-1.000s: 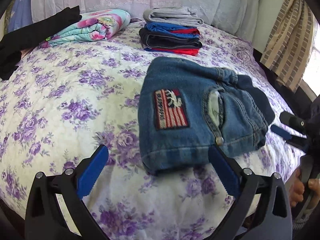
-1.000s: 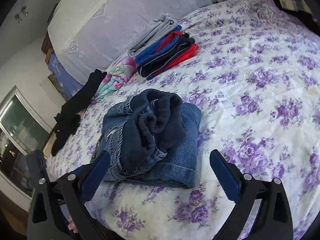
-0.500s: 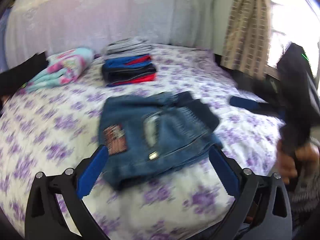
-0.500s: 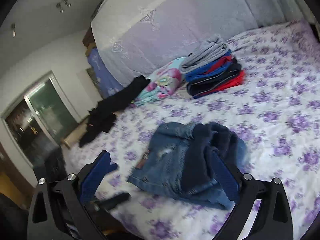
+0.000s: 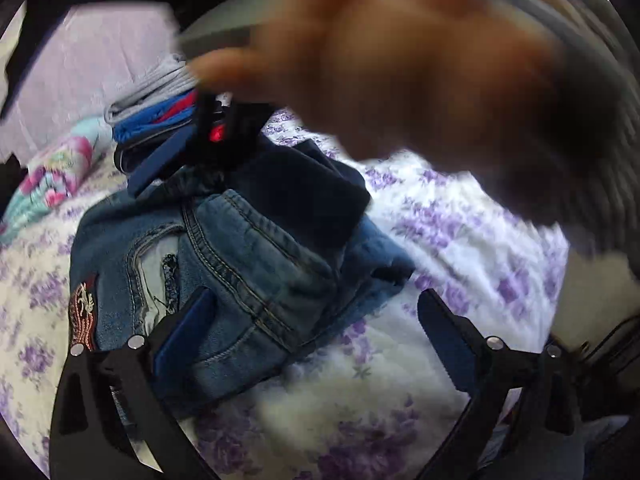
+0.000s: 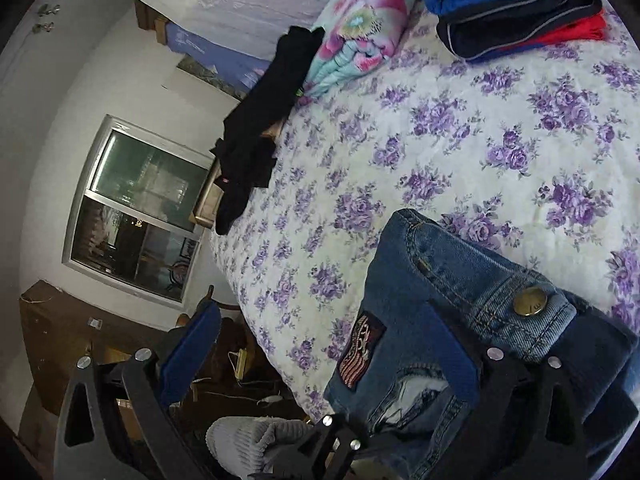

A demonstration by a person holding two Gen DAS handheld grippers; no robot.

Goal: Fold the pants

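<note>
The folded blue jeans (image 5: pixel 248 264) with a flag patch lie on the floral bedspread (image 5: pixel 460 220). My left gripper (image 5: pixel 316 332) is open and low, its left finger over the jeans' near edge. A blurred bare hand (image 5: pixel 400 60) fills the top of this view. The right gripper's blue finger (image 5: pixel 164 160) lies at the jeans' far side. In the right wrist view the jeans (image 6: pixel 460 280) show their brass button, and my right gripper (image 6: pixel 324 348) is open, tilted, its right finger over the denim.
A stack of folded clothes (image 6: pixel 516 8) and a floral bundle (image 6: pixel 360 36) sit near the headboard. Black garments (image 6: pixel 260 120) hang over the bed's edge. A window (image 6: pixel 140 208) and a floor cluttered with boxes and cables lie beyond the bed (image 6: pixel 440 140).
Both grippers have dropped close to the jeans and tilted. A bare hand has come in front of the left camera. The jeans stay folded in place.
</note>
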